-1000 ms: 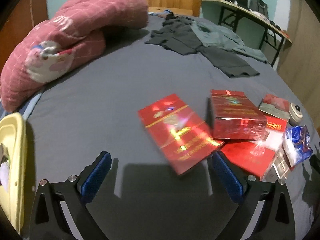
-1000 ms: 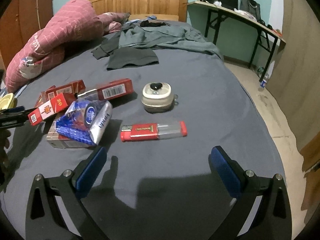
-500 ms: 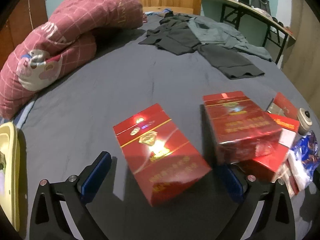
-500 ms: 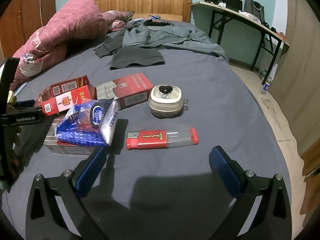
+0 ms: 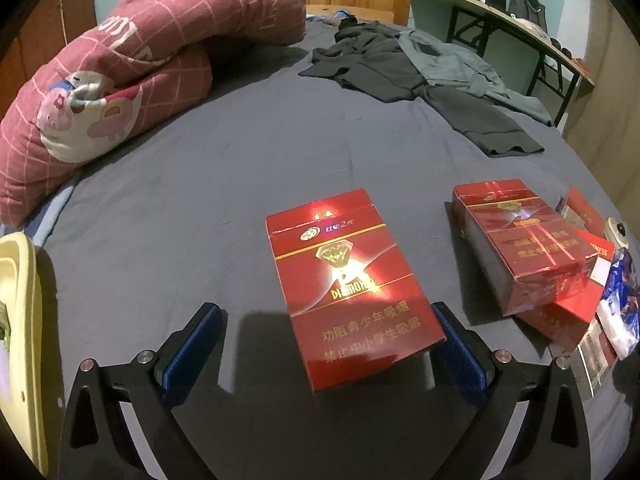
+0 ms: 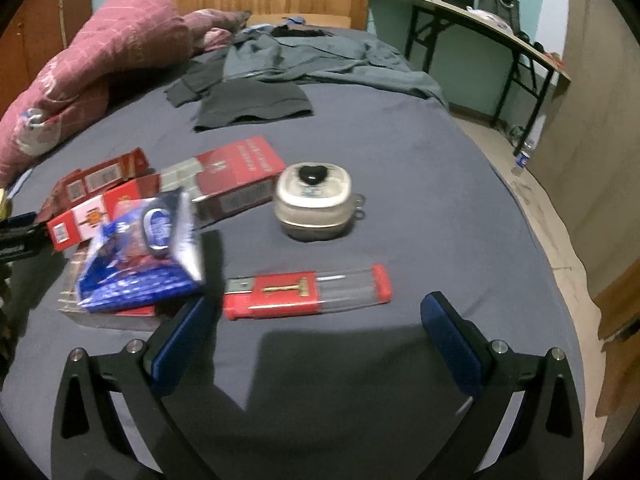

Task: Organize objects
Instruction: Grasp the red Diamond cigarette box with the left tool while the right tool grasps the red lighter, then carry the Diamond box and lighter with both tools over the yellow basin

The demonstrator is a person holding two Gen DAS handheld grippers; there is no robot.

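A flat red cigarette carton (image 5: 352, 284) lies on the grey bed sheet (image 5: 200, 184). My left gripper (image 5: 326, 344) is open, its near end lying between the jaws, right pad close to its edge. A second red carton (image 5: 524, 244) rests on a pile of red boxes to the right. My right gripper (image 6: 316, 332) is open just before a red and clear lighter case (image 6: 308, 290). A blue foil packet (image 6: 144, 256), red boxes (image 6: 236, 172) and a beige round case (image 6: 314, 198) lie beyond.
A pink quilt (image 5: 132, 68) is bundled at the back left. Dark clothes (image 5: 416, 76) lie at the far side of the bed. A yellow plastic object (image 5: 20, 320) sits at the left edge. A desk (image 6: 480, 28) stands right of the bed.
The left gripper has closed in on the flat red carton, which now lies squarely between the jaws. The right gripper has moved nearer the lighter case.
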